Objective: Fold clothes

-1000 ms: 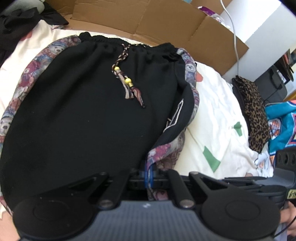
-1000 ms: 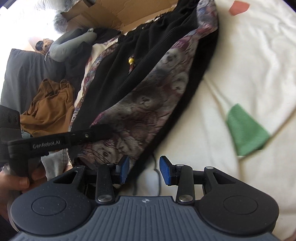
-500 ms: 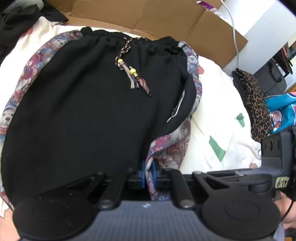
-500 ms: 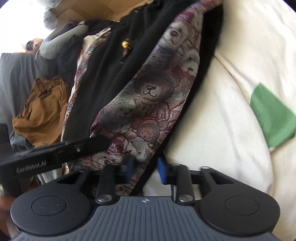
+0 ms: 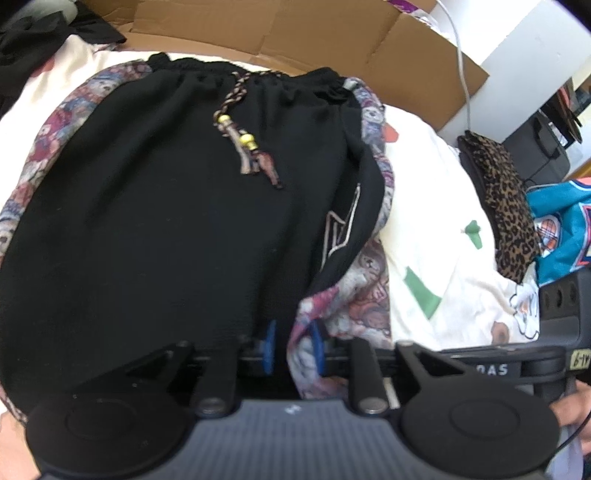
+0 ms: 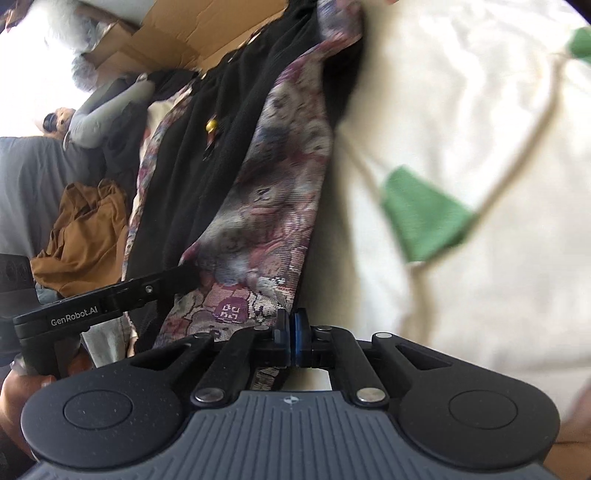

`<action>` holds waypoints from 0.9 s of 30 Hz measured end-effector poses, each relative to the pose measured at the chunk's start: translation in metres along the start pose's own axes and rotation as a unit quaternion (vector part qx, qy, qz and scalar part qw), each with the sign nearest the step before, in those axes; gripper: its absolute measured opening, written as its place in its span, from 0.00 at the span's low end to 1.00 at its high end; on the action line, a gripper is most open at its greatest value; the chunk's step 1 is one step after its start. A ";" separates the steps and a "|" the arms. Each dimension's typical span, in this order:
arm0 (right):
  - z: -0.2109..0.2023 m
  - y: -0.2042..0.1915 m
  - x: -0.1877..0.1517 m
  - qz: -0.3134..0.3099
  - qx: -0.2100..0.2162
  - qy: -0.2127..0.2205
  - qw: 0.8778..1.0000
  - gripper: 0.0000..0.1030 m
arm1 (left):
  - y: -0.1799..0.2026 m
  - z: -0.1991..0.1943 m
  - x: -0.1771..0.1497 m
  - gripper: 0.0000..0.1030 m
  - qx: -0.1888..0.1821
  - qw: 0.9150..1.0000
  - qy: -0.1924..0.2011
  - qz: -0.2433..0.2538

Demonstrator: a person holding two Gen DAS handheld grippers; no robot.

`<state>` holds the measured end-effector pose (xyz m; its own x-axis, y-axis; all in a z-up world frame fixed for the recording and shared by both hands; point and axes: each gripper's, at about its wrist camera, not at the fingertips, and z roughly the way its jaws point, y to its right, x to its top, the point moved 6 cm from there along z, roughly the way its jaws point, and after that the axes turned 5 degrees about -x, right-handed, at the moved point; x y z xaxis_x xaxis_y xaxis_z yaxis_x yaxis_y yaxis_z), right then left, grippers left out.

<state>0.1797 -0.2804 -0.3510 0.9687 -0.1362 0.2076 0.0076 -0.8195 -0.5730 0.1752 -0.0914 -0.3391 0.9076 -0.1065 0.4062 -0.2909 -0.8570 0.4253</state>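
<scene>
A pair of black shorts with teddy-bear tapestry side panels lies spread on a bed across the centre and left of the left wrist view, waistband toward the top of the frame, its braided drawstring with yellow beads trailing down the front. The right-hand side of the shorts is lifted and curled inward, so the bear panel shows its underside.

The left claw stands at the lower centre of its frame with the blue pads a little apart and the panel's hem between them; whether they pinch the cloth or only straddle it I cannot tell. The right claw, at the lower centre of its own frame, has its pads drawn together on the panel's edge, holding the shorts. Two holds side by side on one edge would keep that edge taut and level, which suits carrying it across the shorts for a lengthwise fold.

The bed wears a cream sheet printed with green shapes. Flattened cardboard stands beyond the waistband at the top. A leopard-print garment and a teal one lie at the right edge; a tan garment is heaped at the left of the right wrist view.
</scene>
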 end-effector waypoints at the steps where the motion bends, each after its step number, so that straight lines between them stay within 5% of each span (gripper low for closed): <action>1: -0.006 0.006 0.001 0.001 -0.004 0.003 1.000 0.00 | 0.004 0.001 0.000 0.28 -0.003 1.000 -0.001 0.004; 18: -0.080 0.089 0.022 0.005 -0.067 0.039 0.997 0.00 | 0.036 0.025 -0.006 0.33 0.003 0.998 -0.033 0.047; 27: -0.078 0.122 0.020 0.109 -0.047 0.024 0.993 0.04 | 0.037 0.025 -0.014 0.34 0.011 0.997 -0.049 0.062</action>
<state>0.1806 -0.4259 -0.3551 0.9322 -0.3397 0.1252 -0.2260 -0.8161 -0.5318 0.1597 -0.1344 -0.3496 0.8910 -0.2597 0.3723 -0.3964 -0.8448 0.3593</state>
